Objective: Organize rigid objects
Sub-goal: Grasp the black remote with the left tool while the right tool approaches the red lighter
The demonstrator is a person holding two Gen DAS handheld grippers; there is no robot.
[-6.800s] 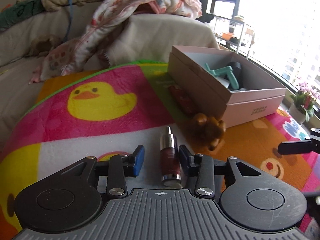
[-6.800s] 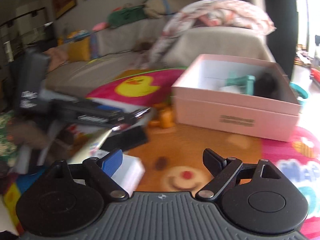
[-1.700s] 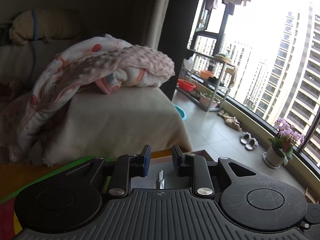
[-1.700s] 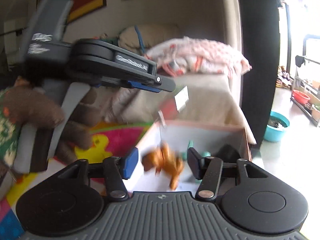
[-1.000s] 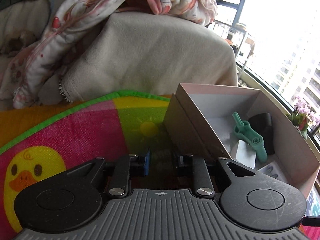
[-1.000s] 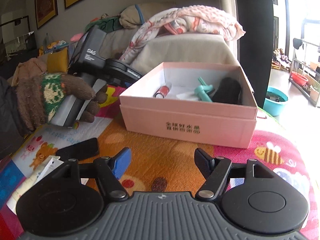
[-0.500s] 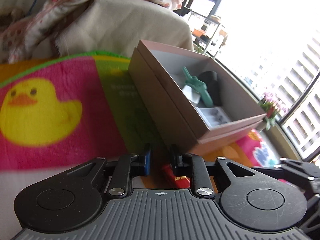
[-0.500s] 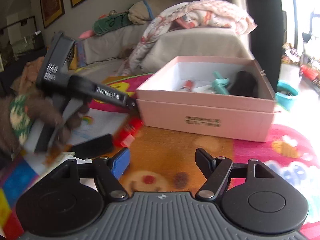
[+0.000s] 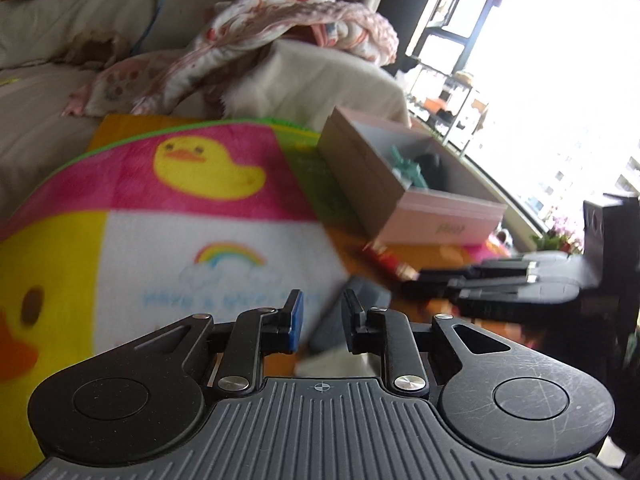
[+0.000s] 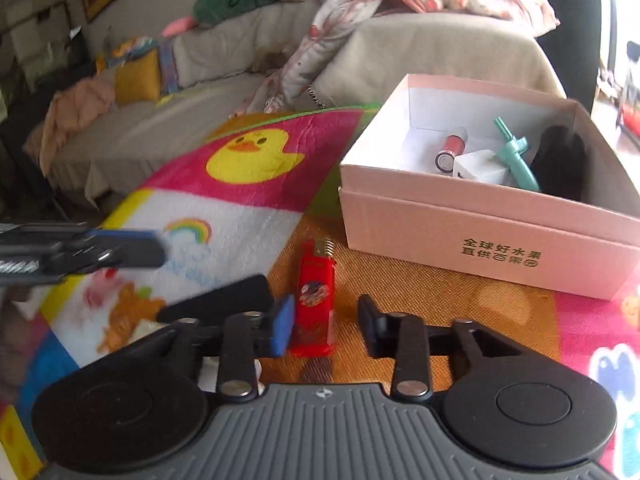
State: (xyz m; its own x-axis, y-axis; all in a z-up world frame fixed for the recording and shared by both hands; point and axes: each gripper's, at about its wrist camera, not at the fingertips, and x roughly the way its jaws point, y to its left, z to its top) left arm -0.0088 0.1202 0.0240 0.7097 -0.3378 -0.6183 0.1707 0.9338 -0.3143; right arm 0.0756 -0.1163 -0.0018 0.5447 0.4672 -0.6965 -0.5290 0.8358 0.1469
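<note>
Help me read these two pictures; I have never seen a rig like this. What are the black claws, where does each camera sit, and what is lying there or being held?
There is no robot here. A person holds a two-finger gripper in each hand, and each gripper has a camera that looks forward along its fingers. That gives one picture from the left gripper and one from the right gripper.

Both look at a colourful play mat. On it stands an open pink box holding a red tube, a white block, a teal plastic piece and something black.

A red lighter and a flat black object lie in front of the box.

The right gripper's jaws have just been closing around the lighter, but one pad is not yet against it. The left gripper holds nothing.
</note>
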